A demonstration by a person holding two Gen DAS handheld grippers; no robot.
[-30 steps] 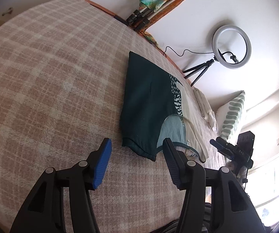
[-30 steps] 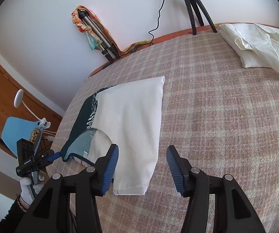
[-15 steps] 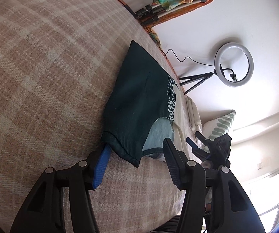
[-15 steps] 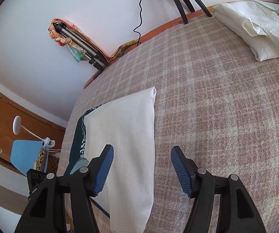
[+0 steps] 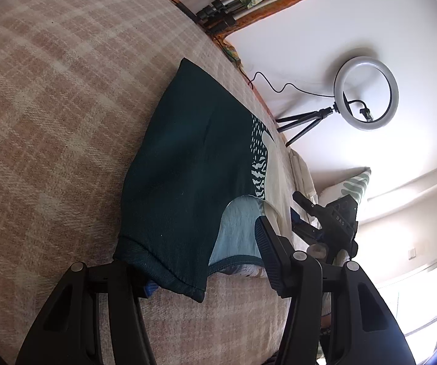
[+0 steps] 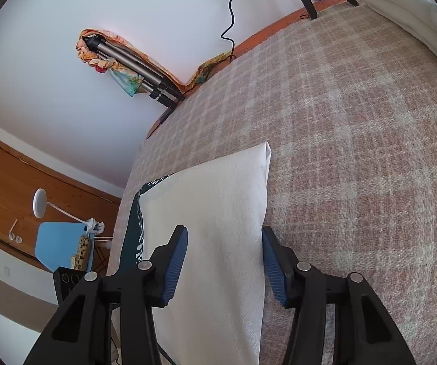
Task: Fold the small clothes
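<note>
A small garment lies flat on the plaid bed cover, dark green on one side [image 5: 185,176] and white on the other [image 6: 218,213]. In the left wrist view my left gripper [image 5: 206,261] is open around the green shoulder corner; one finger is slid under the cloth and mostly hidden, the other finger [image 5: 267,249] stands beside the light blue neck opening [image 5: 236,228]. In the right wrist view my right gripper [image 6: 221,261] is open and straddles the white half near its front edge. The right gripper also shows in the left wrist view [image 5: 328,222].
The plaid bed cover [image 6: 355,152] stretches far on both sides. A folded cream pile [image 6: 416,9] lies at the far right. A ring light on a tripod [image 5: 366,92] and a leaf-print pillow [image 5: 355,184] stand beyond the garment. Folded tripods [image 6: 133,67] lean on the wall.
Both grippers have moved forward and down onto the garment. The left one now has a finger under the green corner; the right one now straddles the white half.
</note>
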